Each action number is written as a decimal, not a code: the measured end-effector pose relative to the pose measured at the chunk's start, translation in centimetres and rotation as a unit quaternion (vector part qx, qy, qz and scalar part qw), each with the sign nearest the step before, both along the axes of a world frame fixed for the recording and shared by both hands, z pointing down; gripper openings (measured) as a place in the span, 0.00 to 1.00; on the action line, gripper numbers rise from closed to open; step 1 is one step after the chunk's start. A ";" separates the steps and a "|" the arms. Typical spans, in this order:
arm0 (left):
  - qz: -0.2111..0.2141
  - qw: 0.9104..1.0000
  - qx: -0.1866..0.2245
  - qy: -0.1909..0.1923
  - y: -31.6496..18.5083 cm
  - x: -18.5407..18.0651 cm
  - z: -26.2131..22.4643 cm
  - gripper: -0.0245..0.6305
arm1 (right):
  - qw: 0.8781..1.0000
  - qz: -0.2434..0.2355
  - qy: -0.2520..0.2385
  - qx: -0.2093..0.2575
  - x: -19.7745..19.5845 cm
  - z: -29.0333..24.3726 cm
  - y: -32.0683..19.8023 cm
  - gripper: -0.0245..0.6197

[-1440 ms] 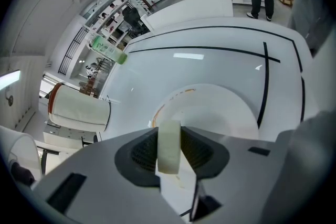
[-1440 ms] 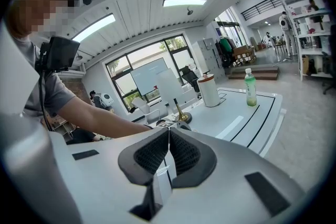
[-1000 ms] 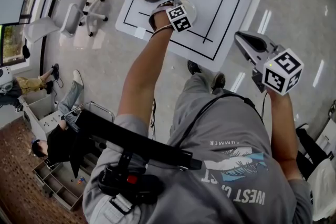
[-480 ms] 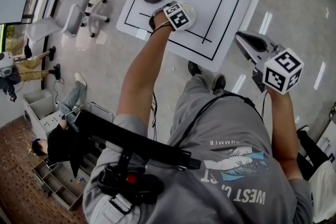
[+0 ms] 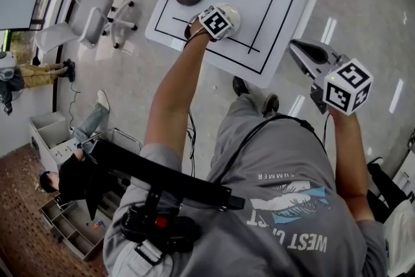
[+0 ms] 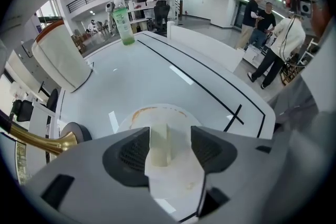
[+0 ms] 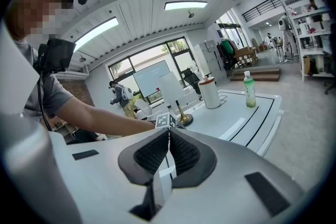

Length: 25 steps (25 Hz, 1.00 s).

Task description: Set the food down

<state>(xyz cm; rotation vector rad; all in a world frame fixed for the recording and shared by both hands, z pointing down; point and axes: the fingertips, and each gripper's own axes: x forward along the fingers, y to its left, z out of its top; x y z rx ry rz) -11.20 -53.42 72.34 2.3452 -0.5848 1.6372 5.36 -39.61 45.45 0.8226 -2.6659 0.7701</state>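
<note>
Lamp base (image 6: 59, 141) at far left on the white surface (image 6: 157, 68). Plate (image 6: 176, 108) just right of it.

Left claw (image 6: 170, 136): pointed steeply down over the plate, released. Its jaws have just been opening. The food (image 6: 158, 145), a pale upright block, stands on the plate between them. The left pad is close against the block, possibly brushing it. There is a clear gap on the right side.

Step in hand, as I judge it: letting go and withdrawing. To do it well:
- shift slightly so both pads are clear of the block
- lift straight up along the block, without rolling the wrist, or the near pad could tip it

Green bottle (image 6: 122, 23) stands at the far end of the surface, well apart.

Right claw (image 7: 169, 134): clenched, nothing in it, held off the surface's edge in the head view.

Against the earlier head view: the left claw's marker cube has rolled and edged further onto the surface. The right claw has not moved. A person on the floor at left has walked on.
</note>
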 end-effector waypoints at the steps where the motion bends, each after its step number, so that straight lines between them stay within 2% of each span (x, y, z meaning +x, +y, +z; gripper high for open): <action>1: -0.007 1.000 0.005 0.004 -0.1 -0.1 -0.4 0.39 | 1.000 -0.001 -0.001 0.001 0.0 0.0 0.1 0.05; 7: -0.047 0.997 0.043 0.046 -0.7 0.0 -3.9 0.39 | 1.000 -0.011 -0.007 0.005 -0.1 -0.4 1.0 0.05; 12: -0.085 0.988 0.061 0.115 -0.8 1.3 -7.8 0.39 | 1.000 -0.023 -0.014 0.015 -0.5 -1.1 1.2 0.05; 16: -0.123 0.972 0.086 0.182 -0.6 2.6 -12.4 0.39 | 0.999 -0.033 -0.021 0.029 -0.3 -2.0 1.5 0.05; 21: -0.134 0.949 0.147 0.243 0.2 4.2 -19.4 0.38 | 0.997 -0.046 -0.028 0.049 0.2 -3.5 2.1 0.05; 25: -0.141 0.925 0.198 0.293 1.7 5.2 -25.3 0.26 | 0.995 -0.057 -0.036 0.073 0.7 -5.0 2.7 0.05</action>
